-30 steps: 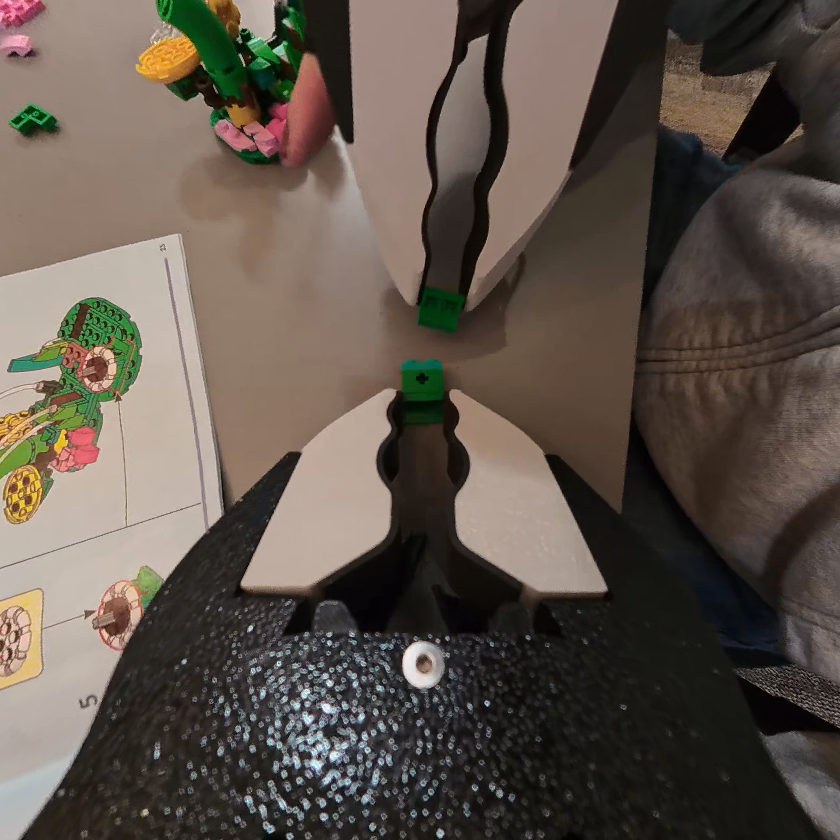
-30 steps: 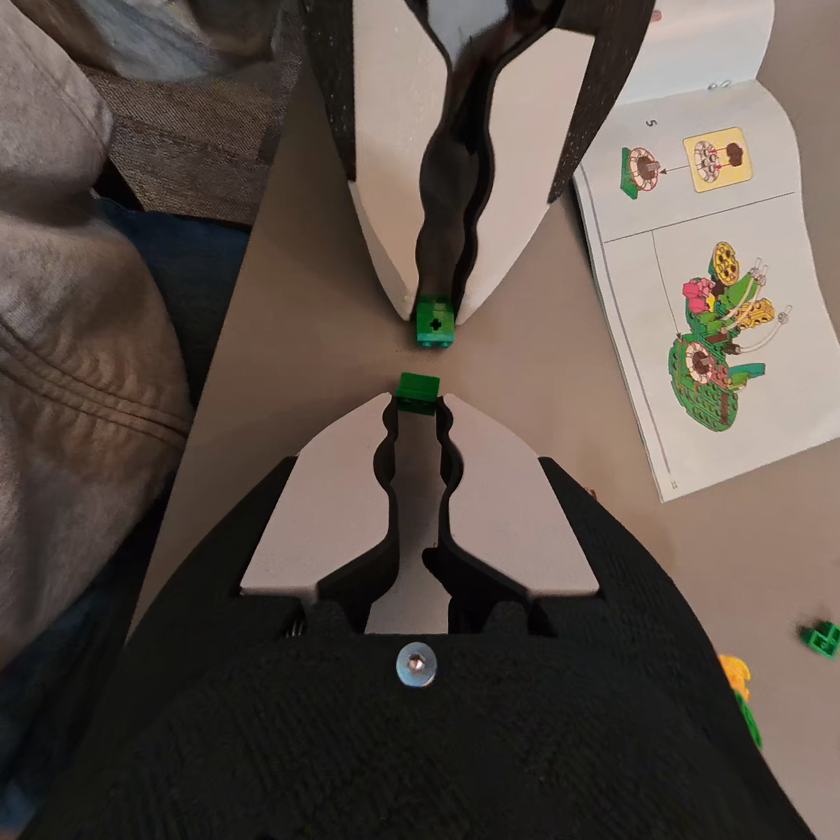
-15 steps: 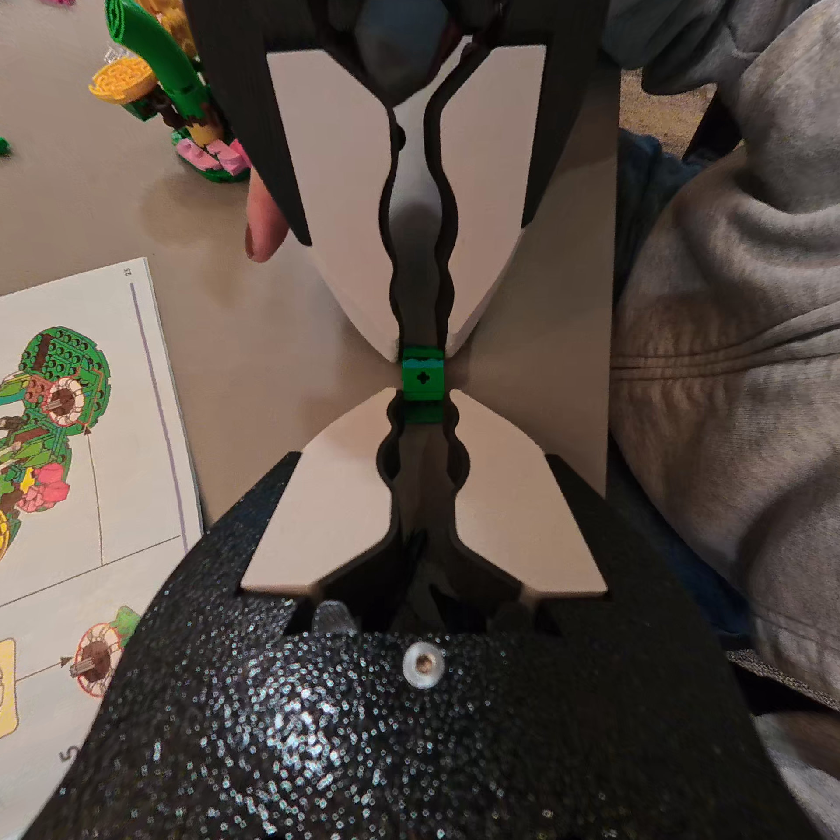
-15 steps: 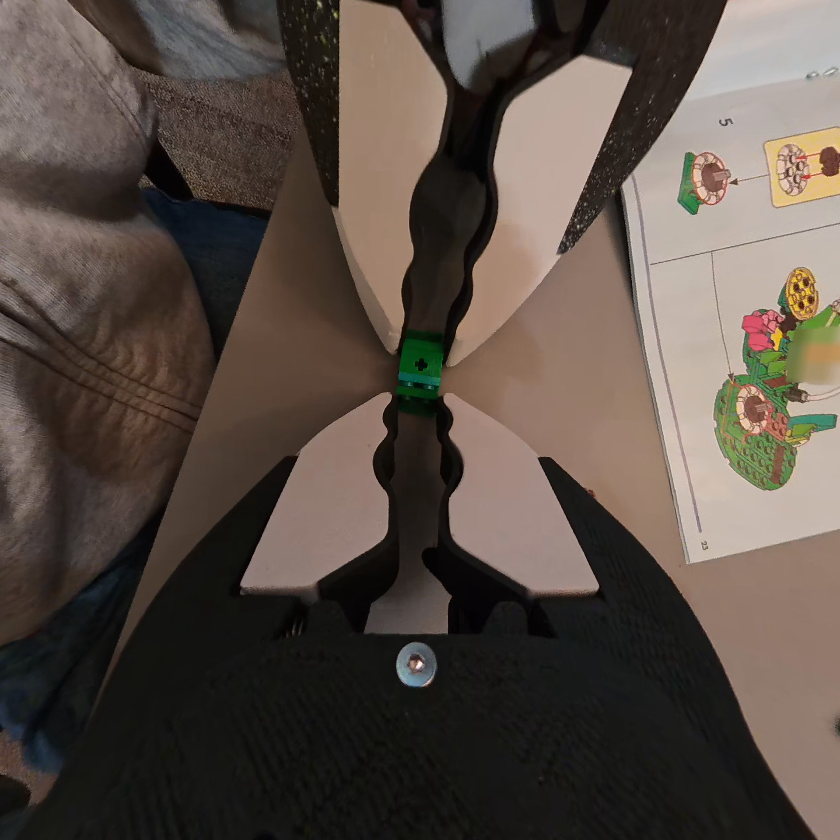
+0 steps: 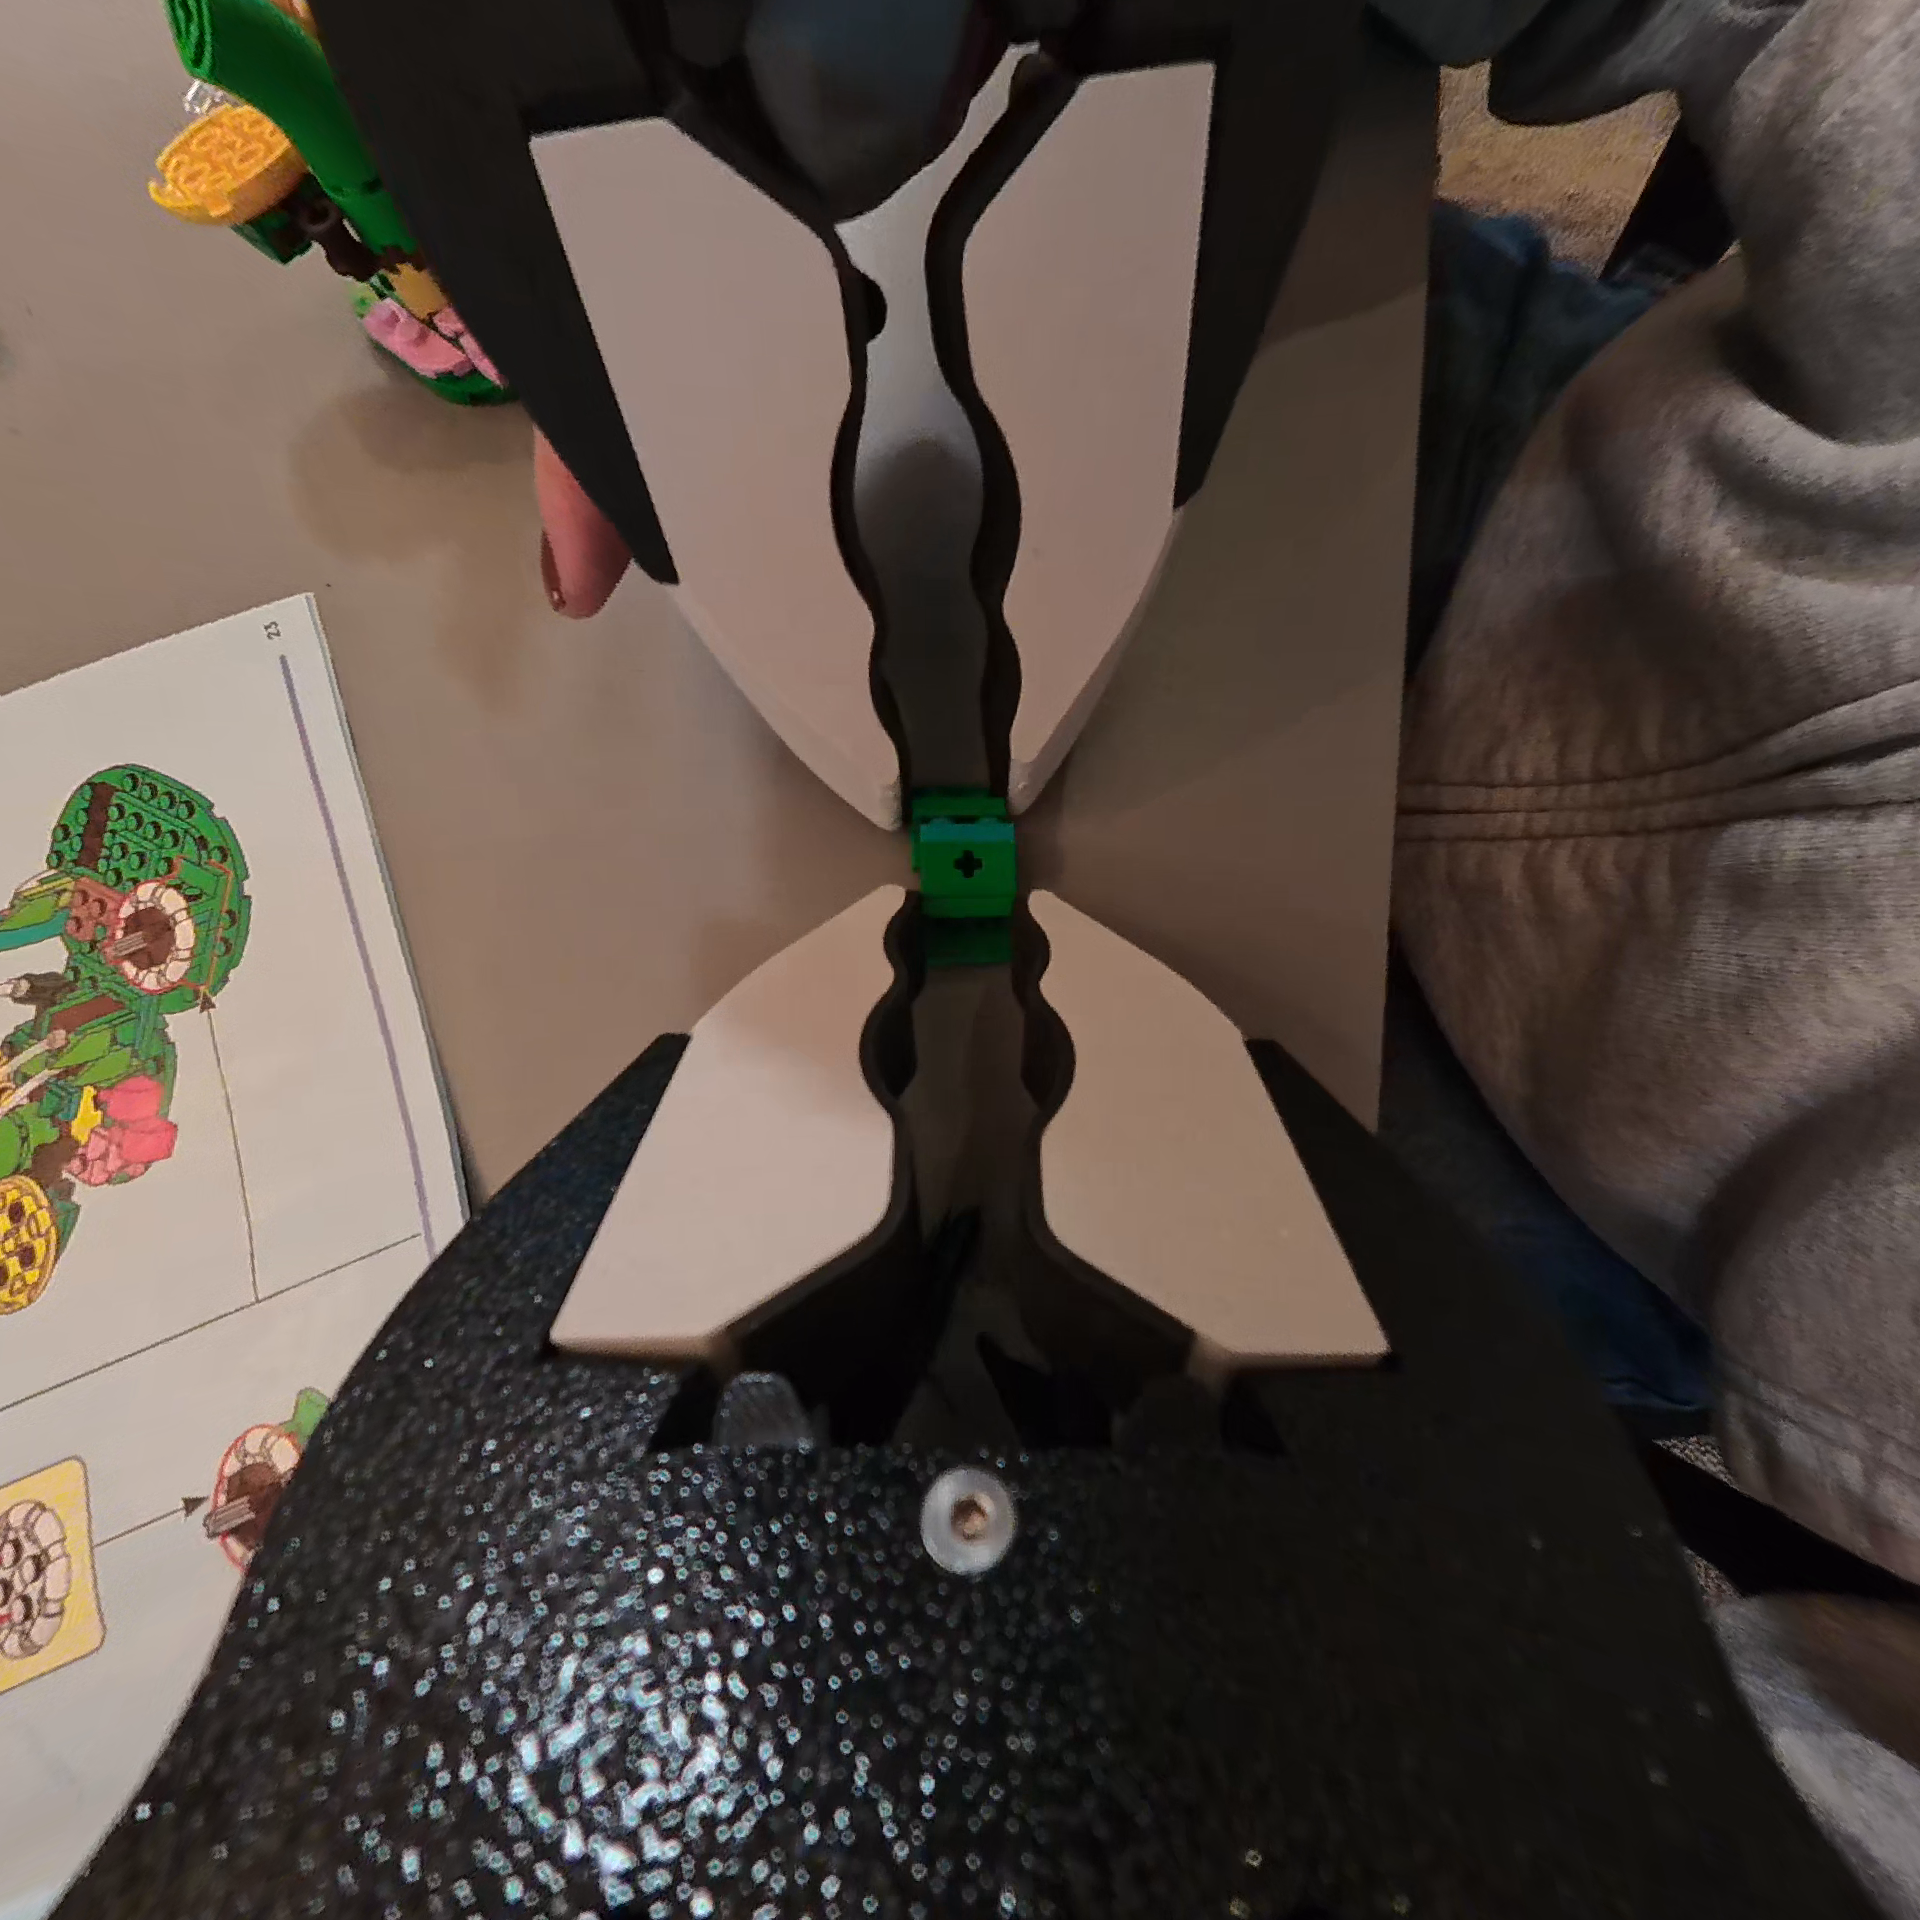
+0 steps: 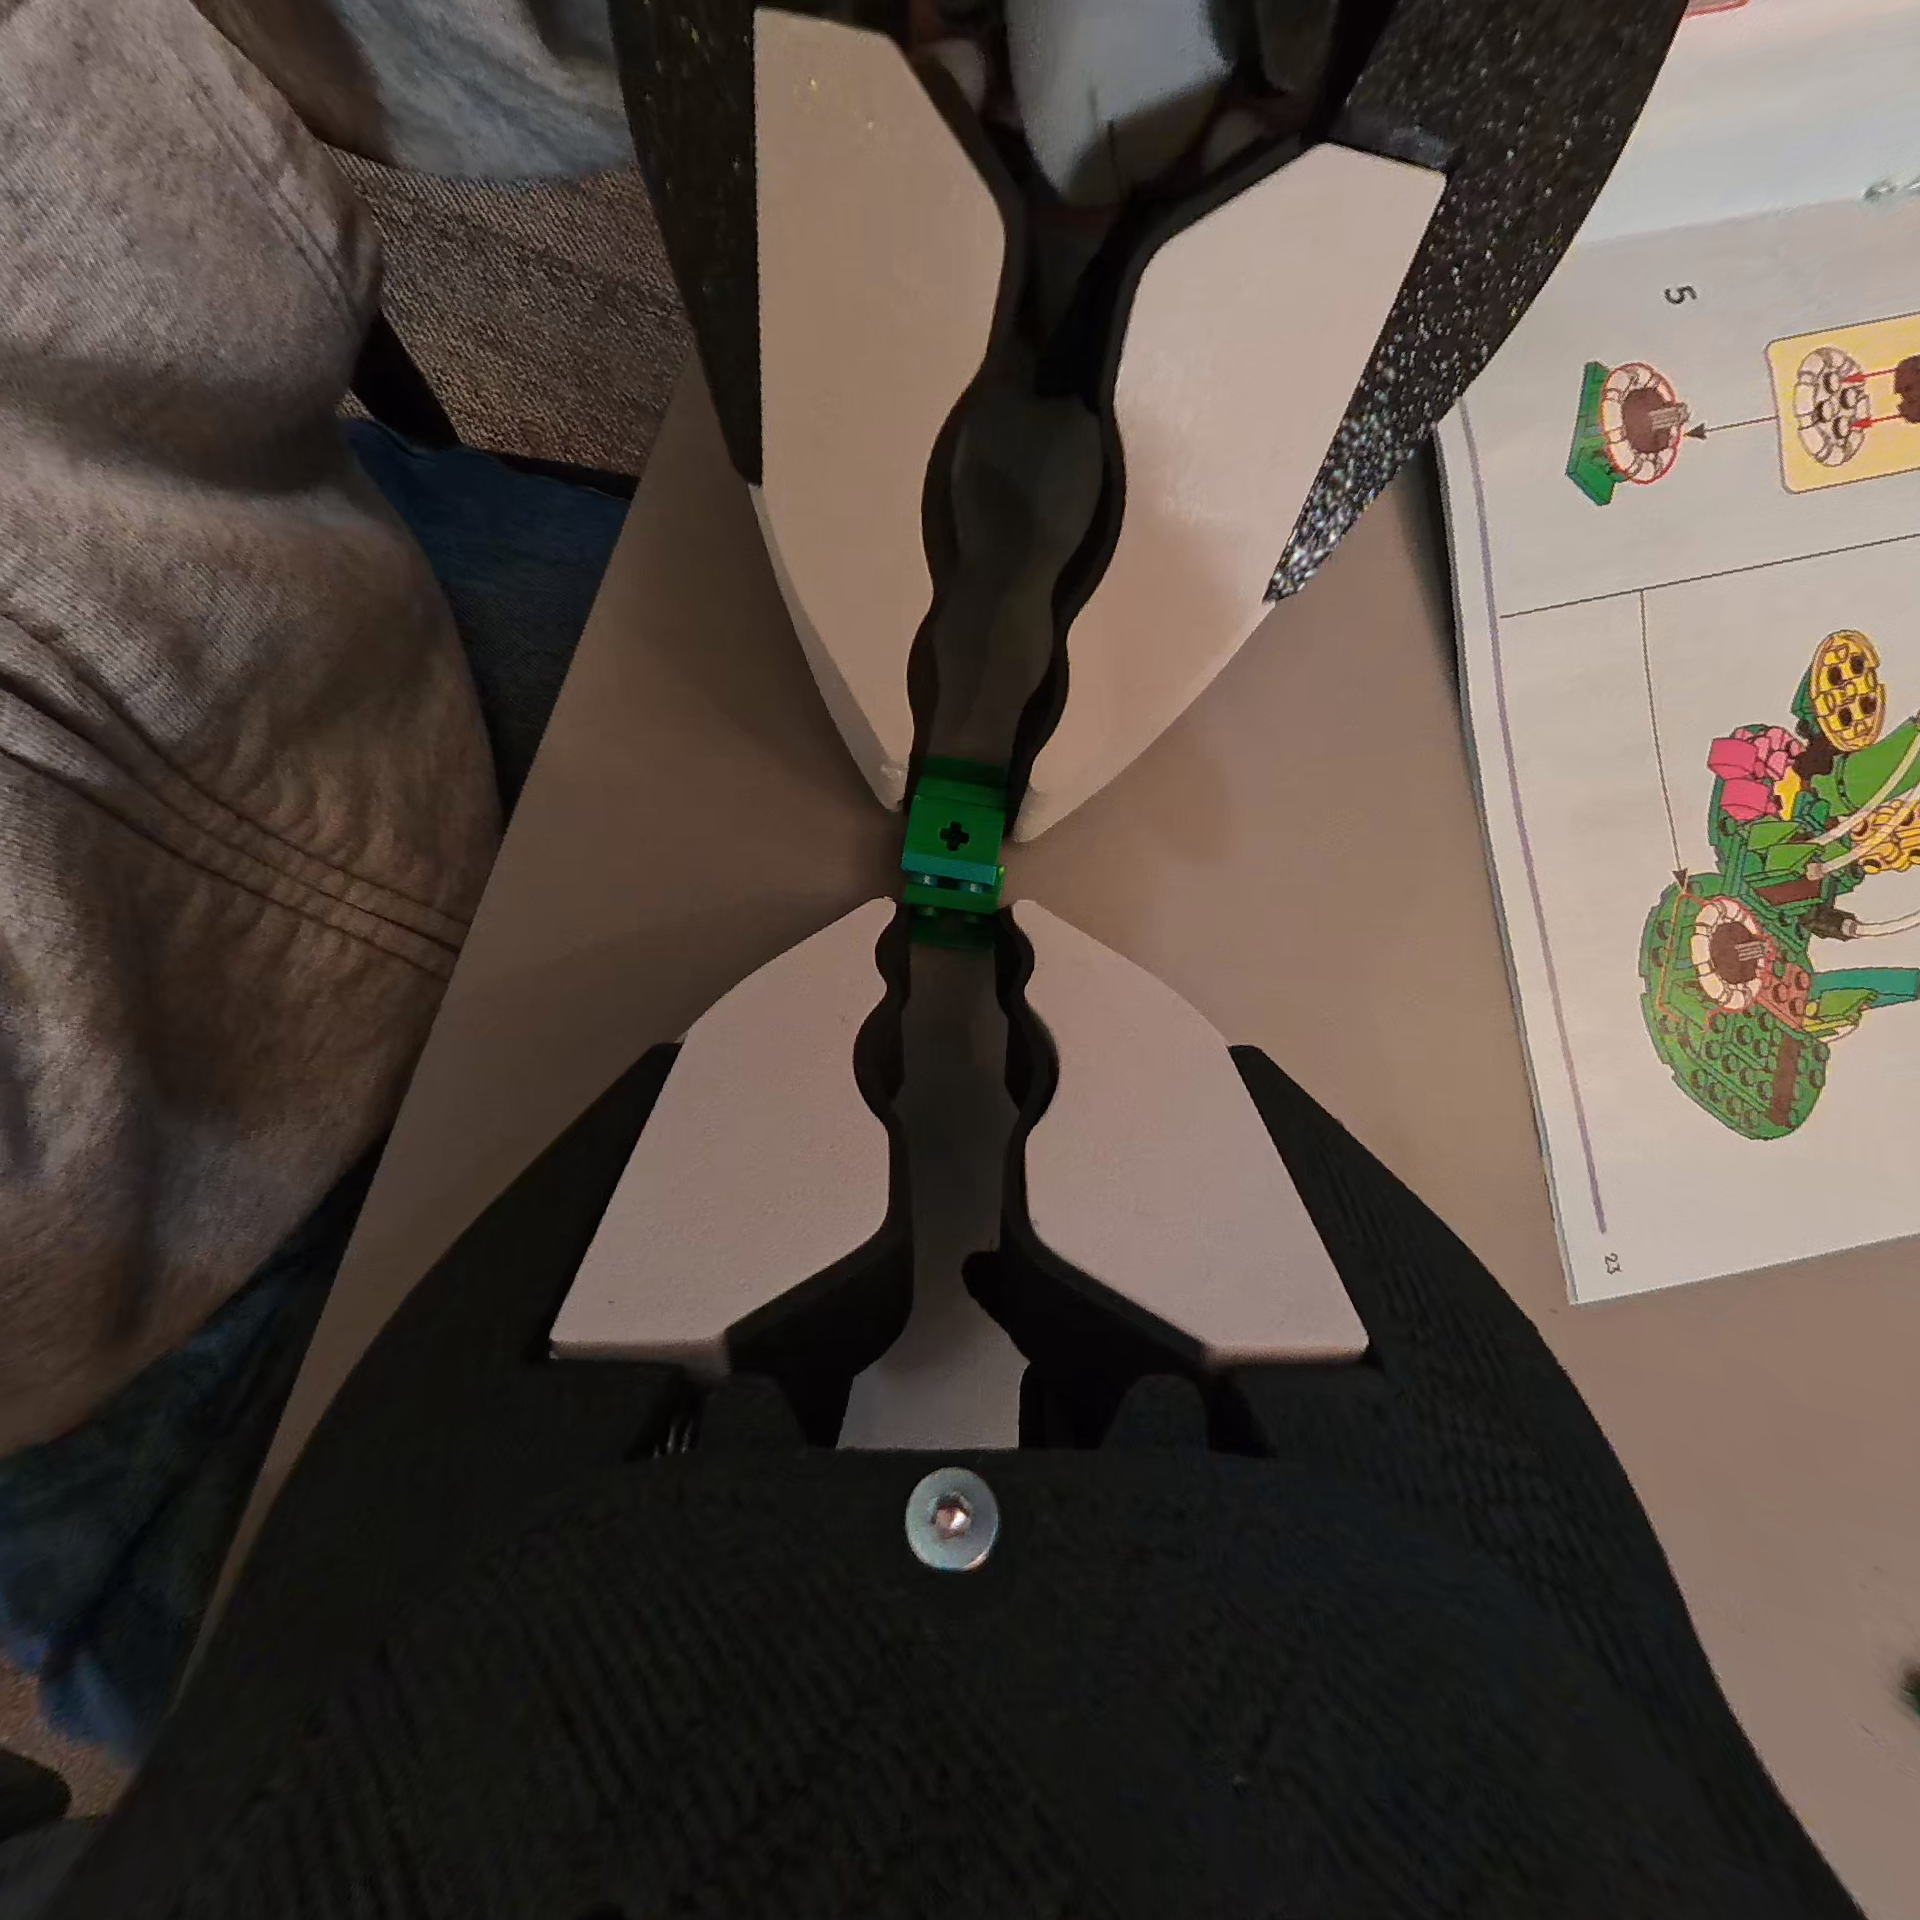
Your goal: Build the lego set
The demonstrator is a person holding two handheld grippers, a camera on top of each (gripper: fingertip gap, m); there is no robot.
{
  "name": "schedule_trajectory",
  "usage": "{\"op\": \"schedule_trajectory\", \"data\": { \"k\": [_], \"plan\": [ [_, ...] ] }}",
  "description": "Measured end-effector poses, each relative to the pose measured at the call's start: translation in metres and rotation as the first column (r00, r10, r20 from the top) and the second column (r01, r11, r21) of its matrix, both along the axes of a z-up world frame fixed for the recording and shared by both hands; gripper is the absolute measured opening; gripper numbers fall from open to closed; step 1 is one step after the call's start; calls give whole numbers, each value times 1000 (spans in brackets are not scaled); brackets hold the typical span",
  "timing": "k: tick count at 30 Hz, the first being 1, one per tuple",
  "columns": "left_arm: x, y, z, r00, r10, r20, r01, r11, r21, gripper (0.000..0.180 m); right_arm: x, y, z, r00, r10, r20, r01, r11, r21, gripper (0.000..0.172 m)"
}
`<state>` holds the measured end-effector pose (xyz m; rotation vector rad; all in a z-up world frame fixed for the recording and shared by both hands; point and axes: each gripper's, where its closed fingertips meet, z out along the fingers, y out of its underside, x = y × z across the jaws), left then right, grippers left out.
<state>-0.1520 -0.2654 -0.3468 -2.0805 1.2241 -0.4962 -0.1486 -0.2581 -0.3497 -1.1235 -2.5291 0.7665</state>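
My left gripper is shut on a green brick with a cross-shaped hole that carries a thin teal plate on its far side. My right gripper faces it tip to tip from above. In the right wrist view my right gripper is shut on a small green studded piece. The left gripper comes in from the top with the cross-hole brick. The two green parts touch each other, just above the grey table.
An open instruction booklet lies to the left and also shows in the right wrist view. A brick flower model stands at the back left. A person's finger and grey sweater are close by, beyond the table's edge.
The two grippers moved toward each other. The green parts were apart a second ago and now touch. Both grasps stayed shut on their parts.
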Motion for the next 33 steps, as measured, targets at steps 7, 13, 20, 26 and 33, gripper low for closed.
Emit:
{"op": "schedule_trajectory", "data": {
  "k": [7, 13, 20, 26, 33],
  "plan": [
    [3, 2, 0, 999, 16, -29, -16, 1000, -7, 16, 2, 1, 0, 1000, 9, 10, -9, 1000, 6, 13],
    [4, 3, -1, 999, 10, -42, -10, 1000, -14, 17, 3, 1, 0, 1000, 17, 12, -17, 999, 36, 13],
    [2, 1, 8, 1000, 21, -16, -21, 1000, -4, 17, 5, -3, 8, 996, 28, -79, -33, 997, -65, 13],
    [6, -1, 6, 999, 3, -36, -4, 1000, -11, 16, 7, -4, 4, 996, 18, -91, -26, 996, -88, 13],
    [5, -1, 2, 999, 6, -48, -7, 1000, -29, 17, 4, -5, 2, 997, 2, -73, -8, 998, -70, 14]
  ]
}}
